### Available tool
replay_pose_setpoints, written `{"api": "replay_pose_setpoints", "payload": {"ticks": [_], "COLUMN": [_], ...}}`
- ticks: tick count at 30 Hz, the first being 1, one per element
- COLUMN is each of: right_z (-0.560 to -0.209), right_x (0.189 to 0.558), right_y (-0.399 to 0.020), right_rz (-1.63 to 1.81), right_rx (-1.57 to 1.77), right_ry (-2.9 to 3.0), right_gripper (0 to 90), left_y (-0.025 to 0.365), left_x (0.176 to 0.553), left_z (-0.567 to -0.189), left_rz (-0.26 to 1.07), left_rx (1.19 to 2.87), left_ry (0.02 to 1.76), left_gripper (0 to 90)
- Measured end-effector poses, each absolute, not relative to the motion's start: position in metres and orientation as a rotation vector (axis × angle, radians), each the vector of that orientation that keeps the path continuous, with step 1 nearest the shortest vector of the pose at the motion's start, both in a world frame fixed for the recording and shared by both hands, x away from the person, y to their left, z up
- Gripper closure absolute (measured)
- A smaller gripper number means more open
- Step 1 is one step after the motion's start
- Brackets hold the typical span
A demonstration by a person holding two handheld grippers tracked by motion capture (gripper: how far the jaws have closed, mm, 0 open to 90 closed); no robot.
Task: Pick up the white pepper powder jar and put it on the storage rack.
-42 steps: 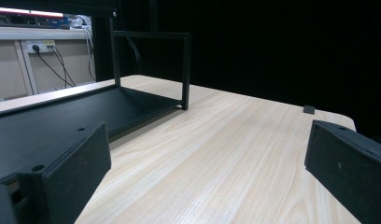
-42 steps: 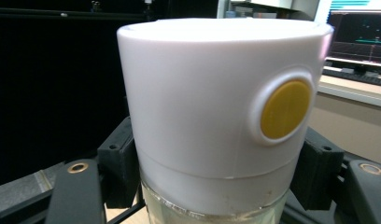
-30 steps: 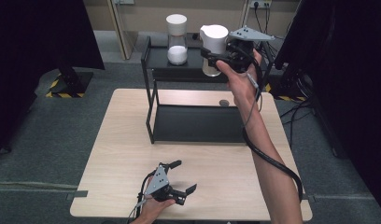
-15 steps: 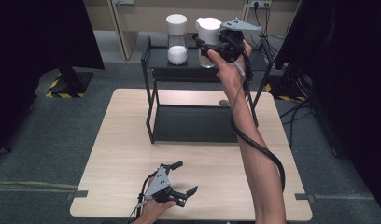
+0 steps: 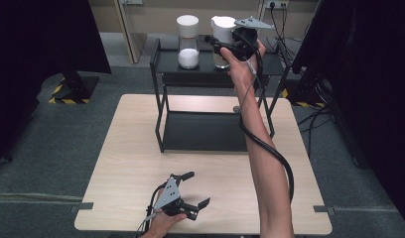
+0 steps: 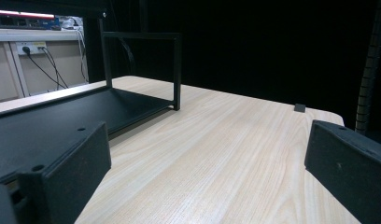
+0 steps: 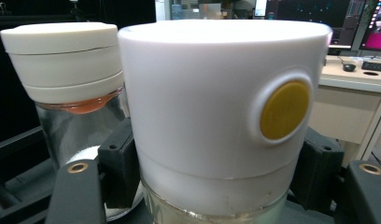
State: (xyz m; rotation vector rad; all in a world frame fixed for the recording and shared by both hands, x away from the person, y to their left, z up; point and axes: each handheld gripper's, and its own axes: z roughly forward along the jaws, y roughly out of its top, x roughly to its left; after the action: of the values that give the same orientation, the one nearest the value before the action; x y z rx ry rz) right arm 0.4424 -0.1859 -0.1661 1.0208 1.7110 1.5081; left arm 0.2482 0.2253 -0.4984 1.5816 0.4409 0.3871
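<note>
1. Here the right gripper (image 5: 225, 45) is pinching a glass jar with a white lid (image 5: 221, 29) just under that lid, holding it at the top shelf of the black rack (image 5: 210, 74), close beside a second white-lidded jar (image 5: 187, 42) half full of white powder.
2. Judging by the high view, the held jar is being set onto the shelf — lowering it straight and level until the base is seated looks wise before the jaws let go.
3. In the right gripper view the neighbouring jar is standing just beside the held one, so drifting sideways could knock it.
4. The left gripper (image 5: 190, 191) is resting low over the wooden table (image 5: 121, 163) with its jaws spread and nothing between them — well apart from the rack.
5. The rack's rear posts and the right gripper's trailing cable (image 5: 270, 148) are the nearest things to snag.
</note>
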Motion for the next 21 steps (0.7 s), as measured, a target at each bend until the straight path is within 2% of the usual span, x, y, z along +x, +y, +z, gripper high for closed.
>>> {"api": "replay_pose_setpoints", "payload": {"ticks": [21], "right_z": [-0.1739], "right_x": [0.4480], "right_y": [-0.1839], "right_rz": [1.492], "right_rx": [1.034], "right_ry": [1.707], "right_gripper": [30.4], "left_y": [0.2253], "left_x": [0.2482], "left_z": [-0.4986], "left_rz": [0.383], "left_rx": [1.584], "left_ry": [0.442], "left_gripper": [0.0]}}
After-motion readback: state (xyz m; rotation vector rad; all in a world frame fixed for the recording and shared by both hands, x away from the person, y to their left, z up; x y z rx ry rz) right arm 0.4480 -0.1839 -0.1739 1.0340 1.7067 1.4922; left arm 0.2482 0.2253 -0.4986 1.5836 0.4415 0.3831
